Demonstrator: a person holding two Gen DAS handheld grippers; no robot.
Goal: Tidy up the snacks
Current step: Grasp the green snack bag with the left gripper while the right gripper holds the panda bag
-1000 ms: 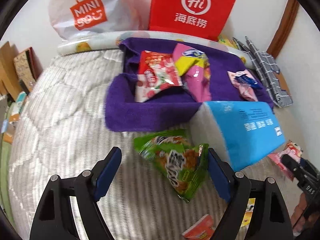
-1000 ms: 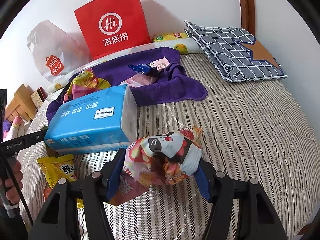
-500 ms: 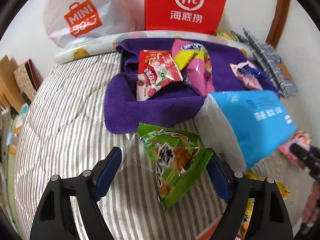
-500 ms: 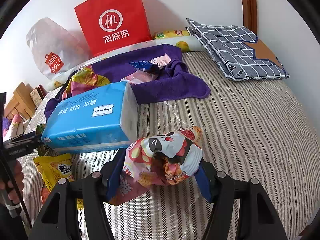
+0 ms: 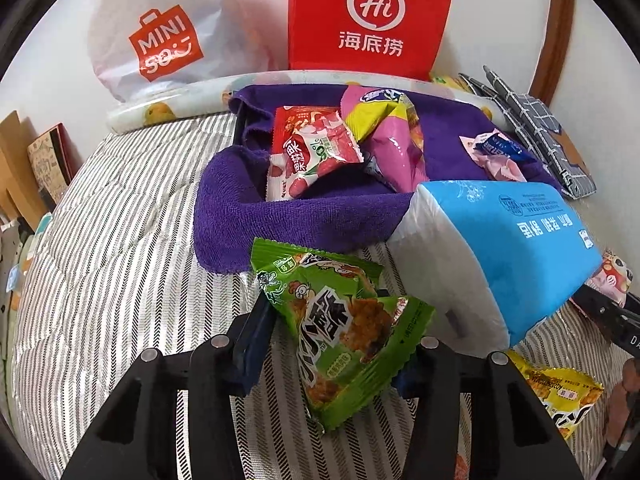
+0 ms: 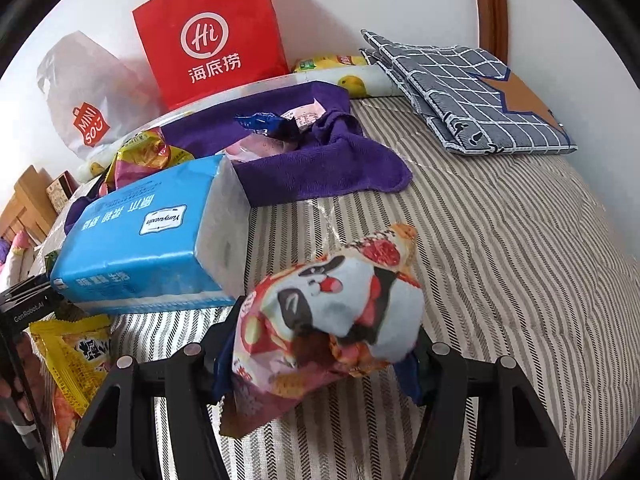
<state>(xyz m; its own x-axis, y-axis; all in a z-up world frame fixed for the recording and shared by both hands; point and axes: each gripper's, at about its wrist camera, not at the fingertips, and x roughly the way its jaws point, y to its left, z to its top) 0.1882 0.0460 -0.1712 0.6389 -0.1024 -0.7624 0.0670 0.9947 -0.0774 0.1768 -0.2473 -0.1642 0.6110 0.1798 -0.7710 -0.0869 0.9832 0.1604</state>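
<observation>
Bed: striped grey-and-white quilt [image 5: 112, 240] covers it, with a white wall behind.
Far left edge: cardboard and a patterned box [image 5: 46, 160] stand beside the bed.
White shopping bag [image 5: 160, 36]: leans on the wall at the left, orange logo facing out.
Red paper bag [image 5: 370, 16]: stands upright just right of the white bag, behind the purple towel.
Purple towel [image 5: 256, 216]: lies bunched on the quilt, holding a red-and-white snack packet [image 5: 312, 152], a pink-and-yellow packet [image 5: 388, 140] and, further right, a small pink-and-blue packet [image 5: 494, 152].
Left gripper [image 5: 332, 340]: its jaws have just been closing and now pinch the green snack packet [image 5: 340, 320] from both sides, just in front of the towel's near edge.
Blue tissue pack [image 5: 508, 248]: lies on the quilt right of the green packet, touching the towel's near edge.
Yellow snack packet [image 6: 76, 356]: lies on the quilt below the tissue pack, near a person's hand [image 6: 10, 392] at the frame edge.
Right gripper [image 6: 320, 352]: clamped on a crumpled panda-print snack packet [image 6: 332, 312], the pads pressing both sides; whether the packet touches the quilt I cannot tell.
Checked grey cloth [image 6: 468, 92]: folded flat at the far right by the wall, well apart from the towel.
Wooden frame [image 6: 490, 0]: runs up the wall behind that cloth.
</observation>
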